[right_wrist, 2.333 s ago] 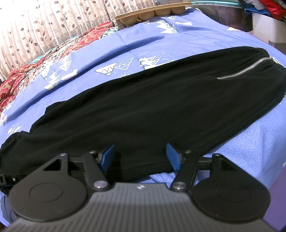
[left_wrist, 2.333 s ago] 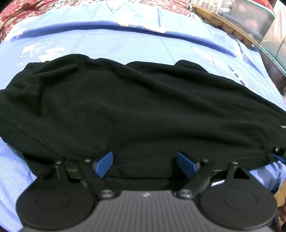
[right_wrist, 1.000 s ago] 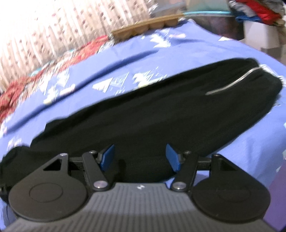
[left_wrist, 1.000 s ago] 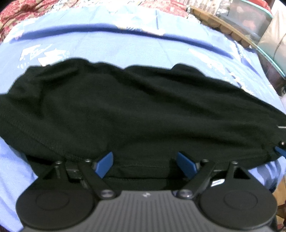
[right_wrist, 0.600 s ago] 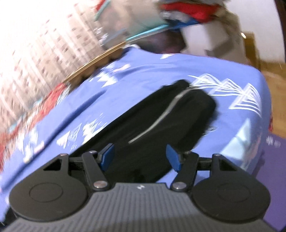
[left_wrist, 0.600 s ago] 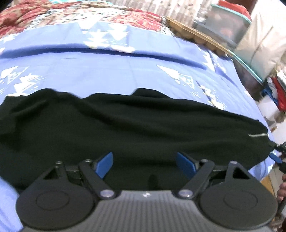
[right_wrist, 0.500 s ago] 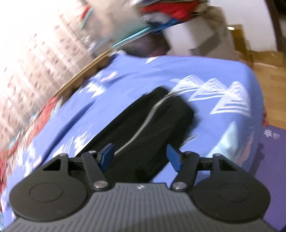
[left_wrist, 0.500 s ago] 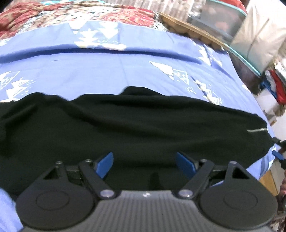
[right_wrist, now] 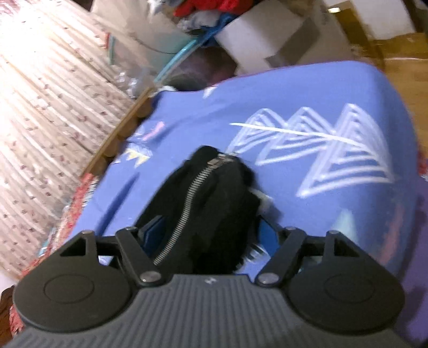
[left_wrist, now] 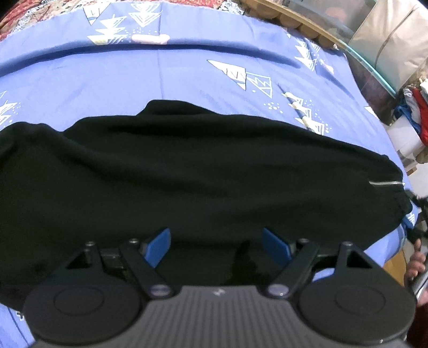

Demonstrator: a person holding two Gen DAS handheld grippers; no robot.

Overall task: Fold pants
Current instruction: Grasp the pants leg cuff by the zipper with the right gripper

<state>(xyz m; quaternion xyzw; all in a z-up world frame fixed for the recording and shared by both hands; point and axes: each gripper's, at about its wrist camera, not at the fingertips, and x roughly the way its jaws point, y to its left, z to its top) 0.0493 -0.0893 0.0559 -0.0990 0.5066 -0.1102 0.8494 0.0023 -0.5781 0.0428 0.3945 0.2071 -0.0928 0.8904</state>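
Observation:
The black pants [left_wrist: 187, 171] lie lengthwise across the blue bedsheet [left_wrist: 187, 72], folded along their length. A silver zipper [left_wrist: 385, 182] shows at their right end. My left gripper [left_wrist: 216, 241] is open, its blue pads over the near edge of the pants. In the right wrist view the zippered end of the pants [right_wrist: 203, 198] bunches up between my right gripper's [right_wrist: 206, 227] open fingers; the blue pads stand on either side of the cloth. The right gripper also shows at the far right of the left wrist view [left_wrist: 412, 219].
The bed's right edge drops to a wooden floor [right_wrist: 406, 61]. A wooden footboard [left_wrist: 299, 24], a curtain [right_wrist: 40, 120], a white box [right_wrist: 256, 34] and piled clothes [left_wrist: 417, 107] stand beyond the bed. A red patterned quilt [left_wrist: 16, 13] lies at the far left.
My right gripper has swung to the zippered end of the pants, which is now between its fingers. My left gripper has risen and pulled back a little; the pants look more gathered.

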